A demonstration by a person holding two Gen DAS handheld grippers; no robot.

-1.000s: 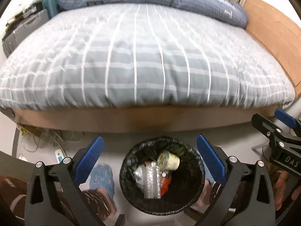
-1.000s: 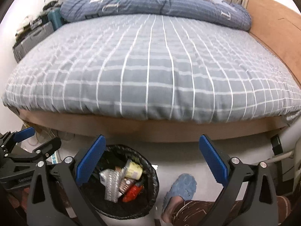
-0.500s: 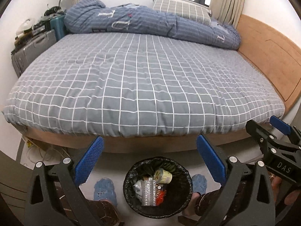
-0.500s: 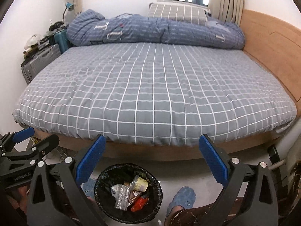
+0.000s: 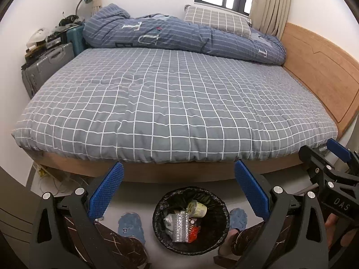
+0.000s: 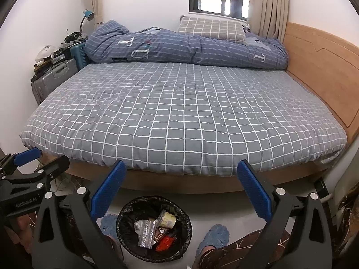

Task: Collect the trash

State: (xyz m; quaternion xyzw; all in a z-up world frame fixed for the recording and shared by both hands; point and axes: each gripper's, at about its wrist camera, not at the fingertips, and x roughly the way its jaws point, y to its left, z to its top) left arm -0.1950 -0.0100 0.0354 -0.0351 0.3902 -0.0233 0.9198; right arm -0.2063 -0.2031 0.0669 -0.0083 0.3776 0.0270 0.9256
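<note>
Both tongs, left tongs [image 5: 178, 188] and right tongs [image 6: 180, 186], are spread wide and hold nothing. The bin [image 5: 224, 228] at 6 o'clock already holds the trash [image 5: 181, 226], so the bed [image 5: 175, 103] looks clean.

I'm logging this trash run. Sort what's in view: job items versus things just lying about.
Job: round black-lined trash bin, pale yellow plastic cup, crumpled silver foil wrapper, red wrapper, open left gripper, open right gripper.

Lying about: grey checked bed, blue quilt, grey suitcase, blue slippers.

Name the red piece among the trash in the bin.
The crumpled red wrapper, lowest in the bin, beside the silver foil pack; the cup is pale yellow.
</note>
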